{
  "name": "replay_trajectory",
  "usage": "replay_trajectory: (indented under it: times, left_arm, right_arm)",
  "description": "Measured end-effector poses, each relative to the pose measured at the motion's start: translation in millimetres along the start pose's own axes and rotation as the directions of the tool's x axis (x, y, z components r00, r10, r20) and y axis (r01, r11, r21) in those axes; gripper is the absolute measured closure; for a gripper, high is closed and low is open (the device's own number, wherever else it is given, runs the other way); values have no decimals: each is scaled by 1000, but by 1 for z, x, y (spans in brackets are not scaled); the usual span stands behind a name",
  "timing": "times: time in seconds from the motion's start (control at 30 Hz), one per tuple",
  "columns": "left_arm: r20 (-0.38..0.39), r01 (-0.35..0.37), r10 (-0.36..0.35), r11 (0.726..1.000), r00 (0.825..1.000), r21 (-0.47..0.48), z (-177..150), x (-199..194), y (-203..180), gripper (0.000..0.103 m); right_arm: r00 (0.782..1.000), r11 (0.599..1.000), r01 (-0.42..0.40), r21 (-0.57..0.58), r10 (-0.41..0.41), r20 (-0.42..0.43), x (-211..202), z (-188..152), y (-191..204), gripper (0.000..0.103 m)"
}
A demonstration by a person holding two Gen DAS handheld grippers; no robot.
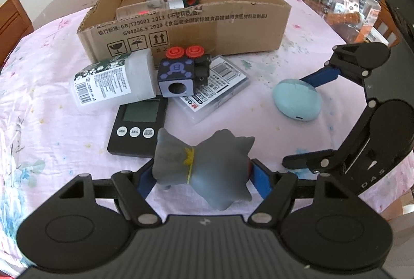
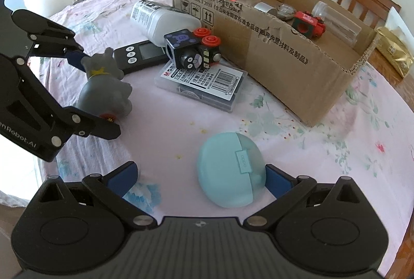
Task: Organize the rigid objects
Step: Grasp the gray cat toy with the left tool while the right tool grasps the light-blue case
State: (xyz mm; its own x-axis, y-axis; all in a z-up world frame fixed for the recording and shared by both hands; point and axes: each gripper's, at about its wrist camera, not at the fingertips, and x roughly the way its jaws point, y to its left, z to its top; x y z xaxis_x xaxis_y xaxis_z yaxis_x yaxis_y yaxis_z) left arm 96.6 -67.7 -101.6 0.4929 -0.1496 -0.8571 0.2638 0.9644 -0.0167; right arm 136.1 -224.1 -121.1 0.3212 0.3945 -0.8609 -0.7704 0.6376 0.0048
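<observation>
Both claws tilt downward: left claw (image 1: 203,176) pinching grey toy (image 1: 204,170), right claw (image 2: 200,179) spread.

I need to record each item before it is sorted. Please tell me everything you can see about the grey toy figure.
The grey toy figure looks like smooth rubber or plastic, with spiky ears and tail, a yellow band around its neck and a red spot near its base. It lies on its side on the pink floral tablecloth, beside the black timer. The left gripper is closed on it, a blue pad on each side.
</observation>
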Motion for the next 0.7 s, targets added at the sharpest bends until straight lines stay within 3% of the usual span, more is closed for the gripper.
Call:
replay_trajectory:
  times: [0.13, 0.33, 0.47, 0.57, 0.7]
  left_arm:
    - [-2, -14, 14, 1000, 1000, -2, 0, 1, -2, 28]
    - [3, -34, 34, 999, 999, 4, -2, 1, -6, 19]
    - [2, -40, 40, 999, 999, 5, -2, 0, -8, 19]
    - [2, -52, 52, 999, 999, 8, -1, -1, -8, 18]
    - [7, -65, 65, 998, 998, 10, 2, -5, -7, 18]
  right_arm:
    - [1000, 1000, 3, -1, -3, 1, 1, 1, -9, 0]
    - [1000, 1000, -4, -11, 4, 16, -5, 5, -16, 22]
    - [1000, 1000, -3, -14, 4, 21, -7, 5, -19, 34]
    - [1000, 1000, 2, -10, -2, 21, -8, 5, -19, 40]
    - [1000, 1000, 7, -3, -7, 22, -7, 6, -19, 40]
